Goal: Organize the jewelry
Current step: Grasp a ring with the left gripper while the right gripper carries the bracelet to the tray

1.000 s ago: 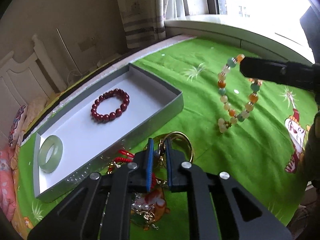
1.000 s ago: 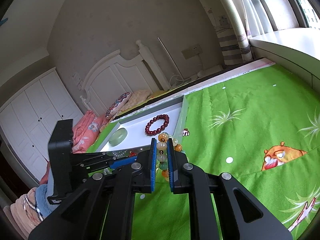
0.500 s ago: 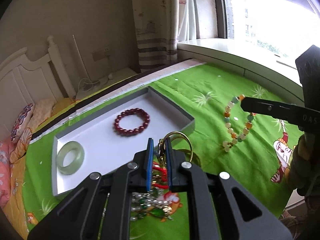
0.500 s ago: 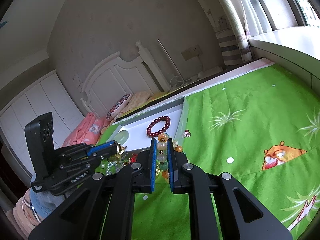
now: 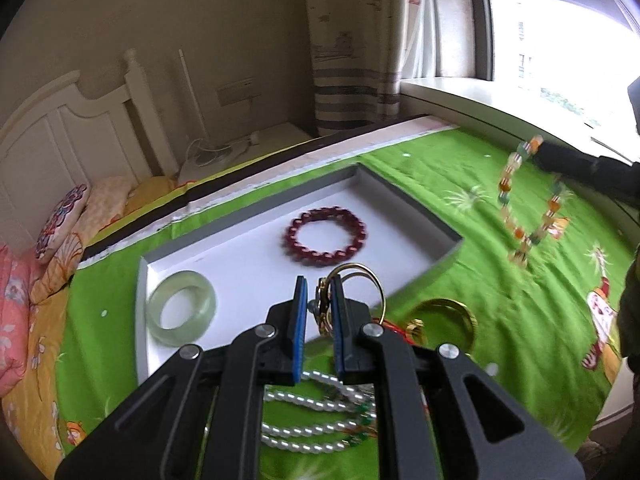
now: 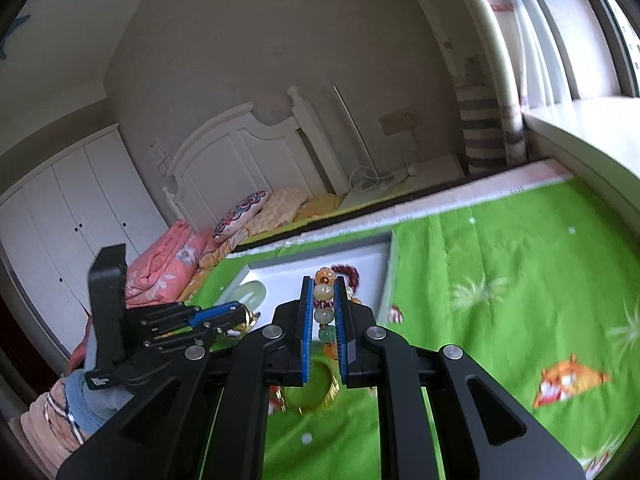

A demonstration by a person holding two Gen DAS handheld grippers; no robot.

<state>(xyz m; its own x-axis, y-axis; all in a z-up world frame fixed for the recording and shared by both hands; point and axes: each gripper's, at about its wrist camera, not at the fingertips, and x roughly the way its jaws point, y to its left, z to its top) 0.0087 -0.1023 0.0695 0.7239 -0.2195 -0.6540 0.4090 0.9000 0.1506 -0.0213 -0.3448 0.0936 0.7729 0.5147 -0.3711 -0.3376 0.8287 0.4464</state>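
Observation:
A grey box with a white floor (image 5: 248, 264) lies on the green bedspread and holds a dark red bead bracelet (image 5: 326, 236) and a pale green jade bangle (image 5: 181, 307). My left gripper (image 5: 318, 292) is shut on thin gold rings (image 5: 362, 280), lifted above the box's near edge. A gold bangle (image 5: 444, 316) and a pearl necklace (image 5: 320, 416) lie on the spread below it. My right gripper (image 6: 324, 300) is shut on a multicoloured bead bracelet (image 6: 325, 296), which hangs in the air to the right in the left wrist view (image 5: 524, 208).
The box shows in the right wrist view (image 6: 360, 256) beyond my fingers, with the left gripper (image 6: 240, 316) at its left. A white headboard (image 6: 248, 152), pillows (image 6: 240, 216) and folded pink bedding (image 6: 160, 264) lie behind. A window sill (image 5: 500, 108) borders the bed's right.
My left gripper has risen with the gold rings, uncovering the gold bangle and pearl necklace below. My right gripper has carried the bead bracelet higher and nearer the box.

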